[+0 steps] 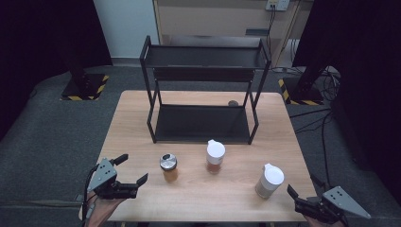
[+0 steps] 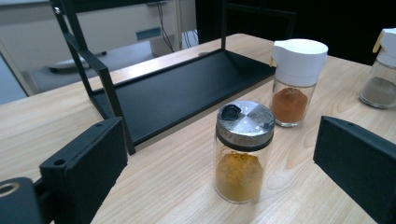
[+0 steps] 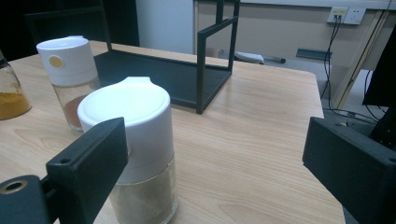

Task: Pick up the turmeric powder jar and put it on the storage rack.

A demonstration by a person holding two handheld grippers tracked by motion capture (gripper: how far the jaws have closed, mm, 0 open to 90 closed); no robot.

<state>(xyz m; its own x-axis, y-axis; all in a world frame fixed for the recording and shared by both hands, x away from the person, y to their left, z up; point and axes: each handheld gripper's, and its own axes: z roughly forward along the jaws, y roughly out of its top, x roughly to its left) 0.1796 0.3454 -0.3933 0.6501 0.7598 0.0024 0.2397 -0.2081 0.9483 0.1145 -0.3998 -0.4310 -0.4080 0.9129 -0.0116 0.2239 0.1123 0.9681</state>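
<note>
Three spice jars stand in a row near the front of the wooden table (image 1: 137, 113). A metal-lidded jar of yellow powder (image 1: 169, 167) (image 2: 243, 151) is on the left. A white-capped jar of orange-red powder (image 1: 215, 156) (image 2: 295, 79) (image 3: 70, 77) is in the middle. A white-capped jar of pale powder (image 1: 269, 180) (image 3: 137, 149) is on the right. My left gripper (image 1: 133, 168) (image 2: 217, 144) is open, just left of the yellow jar, which sits ahead of its jaws. My right gripper (image 1: 303, 185) (image 3: 215, 154) is open at the front right corner, with the pale jar by its left jaw.
A black two-shelf metal rack (image 1: 203, 90) (image 2: 187, 88) (image 3: 187, 74) stands behind the jars with both shelves bare. A small dark round object (image 1: 232, 102) lies on the table behind it. Cables and a wall socket are beyond the table's far right.
</note>
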